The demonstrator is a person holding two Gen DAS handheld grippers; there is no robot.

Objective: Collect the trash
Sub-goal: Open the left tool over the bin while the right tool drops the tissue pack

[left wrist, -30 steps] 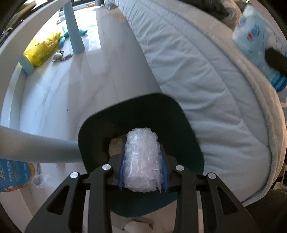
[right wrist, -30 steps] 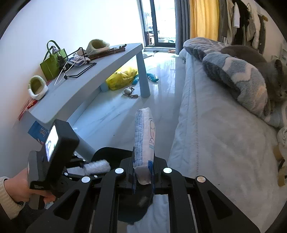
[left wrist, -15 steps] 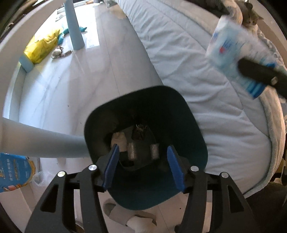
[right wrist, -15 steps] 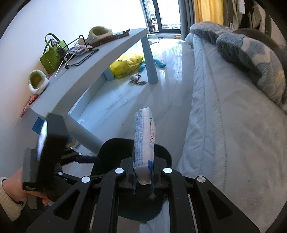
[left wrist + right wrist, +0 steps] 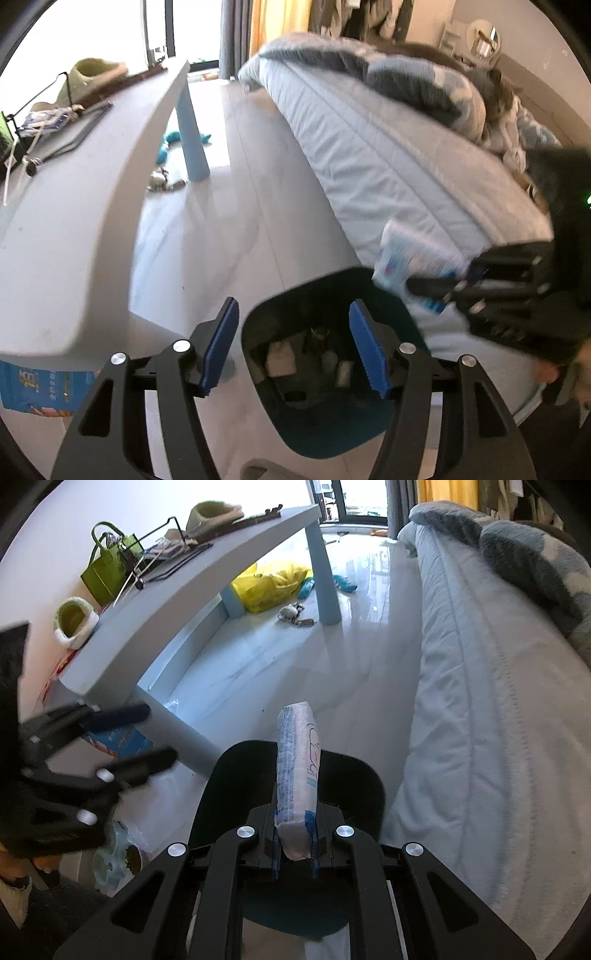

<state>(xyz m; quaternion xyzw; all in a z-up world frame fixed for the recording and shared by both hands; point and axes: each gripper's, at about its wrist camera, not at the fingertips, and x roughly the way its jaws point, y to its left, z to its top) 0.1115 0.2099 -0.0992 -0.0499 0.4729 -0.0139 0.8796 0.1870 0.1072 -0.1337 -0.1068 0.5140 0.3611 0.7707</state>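
A dark teal trash bin (image 5: 373,291) stands on the floor between the bed and the desk, with several scraps inside. My left gripper (image 5: 293,347) is open and empty, over the bin's near left rim. My right gripper (image 5: 294,843) is shut on a white and blue tissue pack (image 5: 297,768) and holds it upright over the bin (image 5: 236,775). The same pack (image 5: 413,264) shows in the left wrist view at the bin's far right rim. The left gripper (image 5: 122,734) appears blurred at the left of the right wrist view.
A long grey-blue desk (image 5: 207,587) runs along the left wall with a green bag (image 5: 107,568) and slippers on it. A yellow bag (image 5: 275,585) and small toys lie on the floor. The bed (image 5: 480,686) fills the right side, a cat (image 5: 498,96) lying on it.
My left gripper opened and dropped the bubble wrap roll into the bin, then rose and tilted up. My right gripper carried the tissue pack over the bin.
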